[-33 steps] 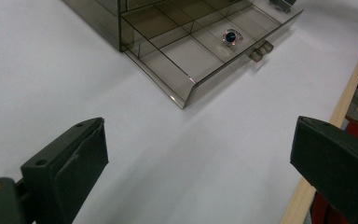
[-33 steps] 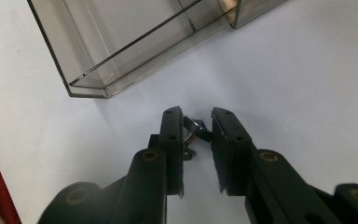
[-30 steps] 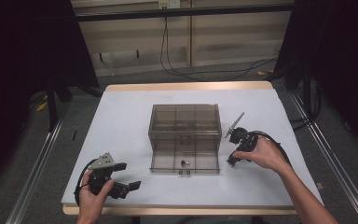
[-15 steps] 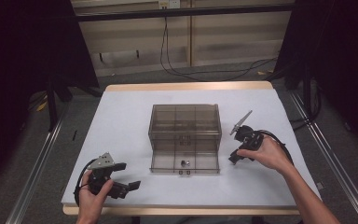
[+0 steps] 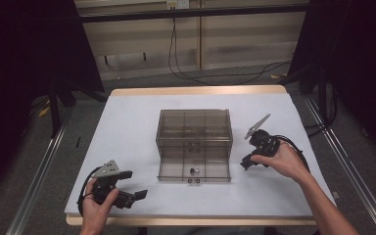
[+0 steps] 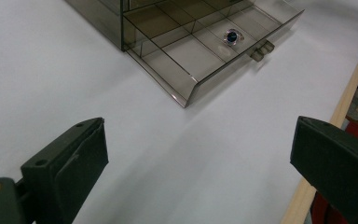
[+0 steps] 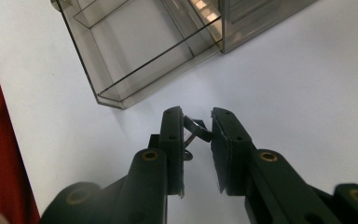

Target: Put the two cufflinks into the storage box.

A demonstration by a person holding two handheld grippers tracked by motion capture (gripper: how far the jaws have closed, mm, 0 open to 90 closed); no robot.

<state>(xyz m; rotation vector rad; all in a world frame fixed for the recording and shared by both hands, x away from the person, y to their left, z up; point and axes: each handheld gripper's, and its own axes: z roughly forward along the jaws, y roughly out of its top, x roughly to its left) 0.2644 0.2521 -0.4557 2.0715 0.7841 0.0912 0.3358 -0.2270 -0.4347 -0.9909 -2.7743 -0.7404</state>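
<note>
I am looking down on a white table (image 5: 127, 127) with a pale wooden edge, standing in a dim room; black frames are flanking it, cables are trailing across the floor behind it, and metal rails are running along both sides.

At the middle of the table a smoky transparent organiser box (image 5: 194, 126) is sitting, and its bottom drawer (image 5: 194, 171) is standing pulled out toward me. A small ring with a dark stone (image 6: 232, 36) is lying inside that drawer, in a compartment close to the front wall and its handle.

My left hand (image 5: 98, 205) is resting at the near left corner of the table, well apart from the box, and it is holding the left gripper (image 5: 127, 186) low, pointing across toward the drawer. Its jaws are standing wide apart with nothing between them.

My right hand (image 5: 285, 160) is lying on the table just right of the drawer, palm down, angling the right gripper (image 5: 245, 164) down toward the surface beside the drawer's right front corner. Its jaws are closing narrowly on a small dark metal piece (image 7: 196, 129); it looks like a bent clip or another ring, though I cannot tell which from this angle. It is sitting between the pads, just above the tabletop.
</note>
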